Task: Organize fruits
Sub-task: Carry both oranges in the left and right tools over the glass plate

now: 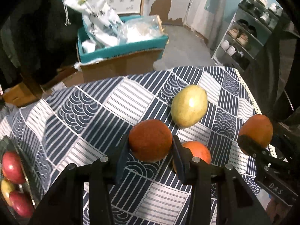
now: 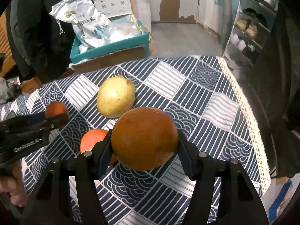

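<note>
My left gripper (image 1: 150, 146) is shut on an orange (image 1: 150, 139) and holds it above the patterned tablecloth (image 1: 75, 116). My right gripper (image 2: 144, 146) is shut on a second orange (image 2: 144, 137), also lifted; it shows in the left wrist view (image 1: 256, 133) at the right. A third orange (image 1: 198, 151) lies on the cloth behind my left gripper's right finger, and shows in the right wrist view (image 2: 92, 137). A yellow-green mango (image 1: 189, 106) lies further back on the cloth (image 2: 116, 96). The left gripper with its orange (image 2: 56, 109) shows at the left of the right wrist view.
A dark tray (image 1: 24, 157) with red and yellow apples (image 1: 13, 166) sits at the table's left edge. Beyond the table stand a teal and cardboard box (image 1: 120, 52) with bags and a shoe rack (image 1: 243, 37). The table's right edge (image 2: 245, 108) has lace trim.
</note>
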Demonstrator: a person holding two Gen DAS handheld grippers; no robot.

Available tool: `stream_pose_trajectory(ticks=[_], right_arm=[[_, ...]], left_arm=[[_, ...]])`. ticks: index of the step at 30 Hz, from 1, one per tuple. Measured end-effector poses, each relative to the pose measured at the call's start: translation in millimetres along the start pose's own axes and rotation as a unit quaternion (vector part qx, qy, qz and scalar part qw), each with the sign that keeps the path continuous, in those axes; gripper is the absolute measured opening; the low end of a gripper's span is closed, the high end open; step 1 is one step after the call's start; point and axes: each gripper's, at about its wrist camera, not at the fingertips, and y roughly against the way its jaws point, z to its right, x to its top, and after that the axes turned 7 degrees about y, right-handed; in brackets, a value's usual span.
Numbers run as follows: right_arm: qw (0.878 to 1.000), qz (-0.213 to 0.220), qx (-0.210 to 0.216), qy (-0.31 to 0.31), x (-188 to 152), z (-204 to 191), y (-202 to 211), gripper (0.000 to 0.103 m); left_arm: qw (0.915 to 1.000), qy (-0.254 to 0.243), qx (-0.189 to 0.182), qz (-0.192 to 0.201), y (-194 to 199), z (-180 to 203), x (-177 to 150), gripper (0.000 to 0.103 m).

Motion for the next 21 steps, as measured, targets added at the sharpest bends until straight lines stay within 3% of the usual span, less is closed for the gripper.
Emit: stream_pose_trajectory(ticks=[21], right_arm=[[0.997, 0.066, -0.018, 0.041, 19, -27, 63, 0.063]], left_arm=[[0.9962, -0.009, -0.005, 0.086, 102, -3, -7, 0.045]])
